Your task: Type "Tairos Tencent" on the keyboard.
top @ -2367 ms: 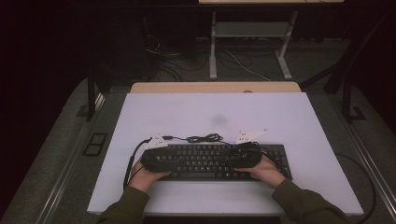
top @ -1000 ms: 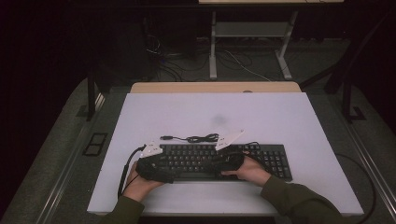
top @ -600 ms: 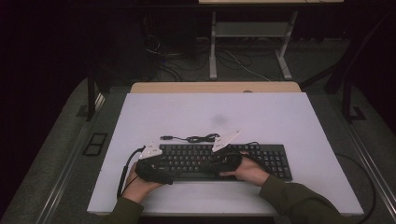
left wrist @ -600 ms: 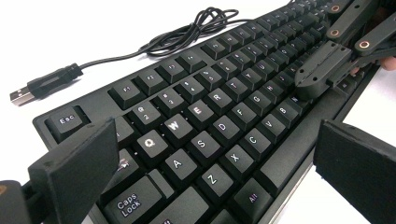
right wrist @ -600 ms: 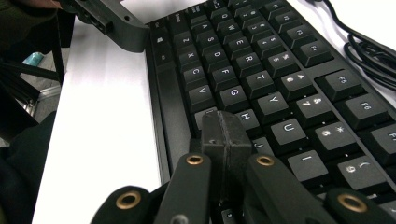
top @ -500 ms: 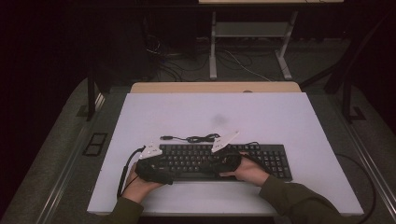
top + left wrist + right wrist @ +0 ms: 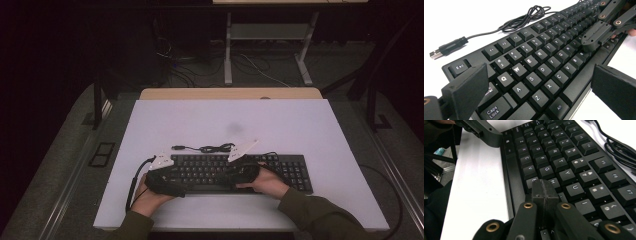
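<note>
A black keyboard (image 7: 292,171) lies along the near side of the white table (image 7: 300,125). Its loose USB cable (image 7: 210,148) is coiled just behind it. My left gripper (image 7: 175,181) is at the keyboard's left end, open. Its two pads (image 7: 466,91) stand wide apart, one over the Tab and Caps Lock keys, the other off the front edge. My right gripper (image 7: 226,176) is shut, with its joined tips (image 7: 544,192) resting on the keys near H and N. The left gripper view shows those shut tips (image 7: 595,36) farther along the keyboard (image 7: 541,62).
The USB plug (image 7: 446,48) lies on bare table behind the Esc key. A wooden desk edge (image 7: 230,93) borders the table's far side, with a metal frame (image 7: 270,32) and floor cables beyond. My left gripper's cable (image 7: 133,187) loops off the left.
The right gripper slid left from the keyboard's right part to its middle, and the left gripper shifted slightly left. Over the last second neither has moved.
</note>
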The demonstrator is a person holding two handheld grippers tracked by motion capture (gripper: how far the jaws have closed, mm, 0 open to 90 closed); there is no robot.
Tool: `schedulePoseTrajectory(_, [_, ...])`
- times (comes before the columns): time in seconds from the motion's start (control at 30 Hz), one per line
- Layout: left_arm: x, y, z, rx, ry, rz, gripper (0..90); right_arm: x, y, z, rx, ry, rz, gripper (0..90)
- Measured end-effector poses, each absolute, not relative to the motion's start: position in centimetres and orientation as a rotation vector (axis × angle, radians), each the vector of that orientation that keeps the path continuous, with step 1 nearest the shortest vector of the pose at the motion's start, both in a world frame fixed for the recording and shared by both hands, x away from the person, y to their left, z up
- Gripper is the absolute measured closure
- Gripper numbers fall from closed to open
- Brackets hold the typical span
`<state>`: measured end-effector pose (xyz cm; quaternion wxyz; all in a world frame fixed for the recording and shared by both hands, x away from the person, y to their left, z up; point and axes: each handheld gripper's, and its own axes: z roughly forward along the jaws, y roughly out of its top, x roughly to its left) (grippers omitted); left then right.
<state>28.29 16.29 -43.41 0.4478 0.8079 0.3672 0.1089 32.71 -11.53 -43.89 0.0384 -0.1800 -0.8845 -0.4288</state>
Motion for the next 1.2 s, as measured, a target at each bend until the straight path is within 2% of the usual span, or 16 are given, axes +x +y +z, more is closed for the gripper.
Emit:
schedulePoseTrajectory(0.23, [28.7, 16.0, -43.4, 2.006, 0.891, 0.259, 7.2, 32.7, -12.4, -43.6, -0.583, -2.712, -1.345, 82.5])
schedulePoseTrajectory(0.43, [29.2, 15.6, -43.2, 2.006, 0.869, 0.249, 16.8, 32.6, -13.2, -43.5, -0.622, -2.710, -1.368, 69.8])
schedulePoseTrajectory(0.63, [29.7, 15.0, -43.0, 2.009, 0.833, 0.244, 34.3, 32.4, -14.1, -43.5, -0.686, -2.707, -1.388, 58.3])
schedulePoseTrajectory(0.73, [30.0, 14.7, -43.0, 2.015, 0.824, 0.238, 42.6, 32.3, -14.6, -43.5, -0.717, -2.713, -1.409, 49.5])
schedulePoseTrajectory(0.87, [30.5, 14.4, -42.8, 2.027, 0.808, 0.228, 57.9, 32.2, -15.3, -43.5, -0.767, -2.712, -1.421, 39.9])
schedulePoseTrajectory(1.03, [31.1, 14.0, -42.7, 2.039, 0.803, 0.212, 76.2, 31.9, -16.1, -43.5, -0.818, -2.722, -1.430, 32.4])
schedulePoseTrajectory(1.2, [31.5, 13.5, -42.8, 2.058, 0.778, 0.189, 86.8, 31.8, -16.7, -43.6, -0.877, -2.727, -1.432, 27.7])
